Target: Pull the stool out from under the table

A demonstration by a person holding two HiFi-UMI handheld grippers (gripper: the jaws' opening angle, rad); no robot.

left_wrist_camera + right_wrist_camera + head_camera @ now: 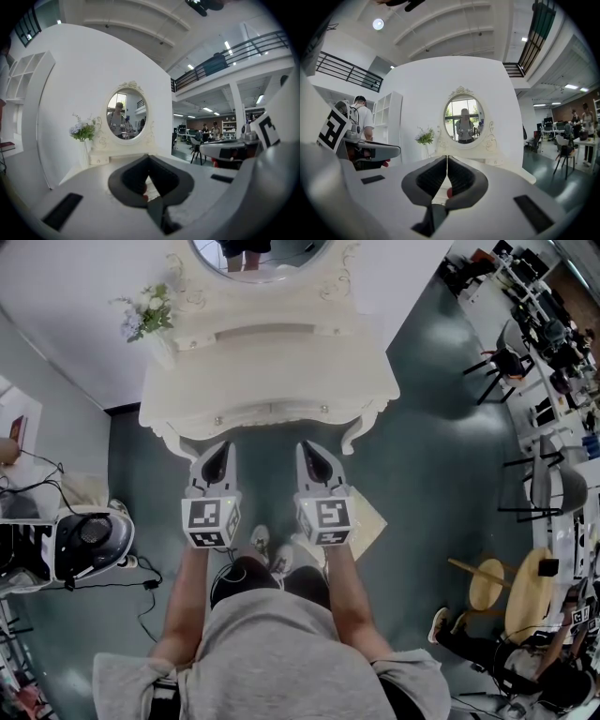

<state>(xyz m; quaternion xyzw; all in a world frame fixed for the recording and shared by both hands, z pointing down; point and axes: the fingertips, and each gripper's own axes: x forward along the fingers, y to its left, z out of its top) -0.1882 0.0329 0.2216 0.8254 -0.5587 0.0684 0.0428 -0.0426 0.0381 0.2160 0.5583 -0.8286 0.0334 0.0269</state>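
Note:
A white dressing table (281,371) with an oval mirror (262,249) stands against the wall in front of me. No stool shows in any view, and the tabletop hides the space beneath it. My left gripper (217,448) and right gripper (310,448) hover side by side at the table's front edge, pointing at it. Both are shut with nothing between the jaws, as seen in the left gripper (149,157) view and the right gripper (447,158) view. Each gripper view looks over the tabletop at the mirror (464,119).
A vase of flowers (145,310) stands on the table's left corner. A white device with cables (89,540) sits on the floor at the left. A tan sheet (370,521) lies by my feet. Chairs (553,488) and round wooden furniture (487,585) stand at the right.

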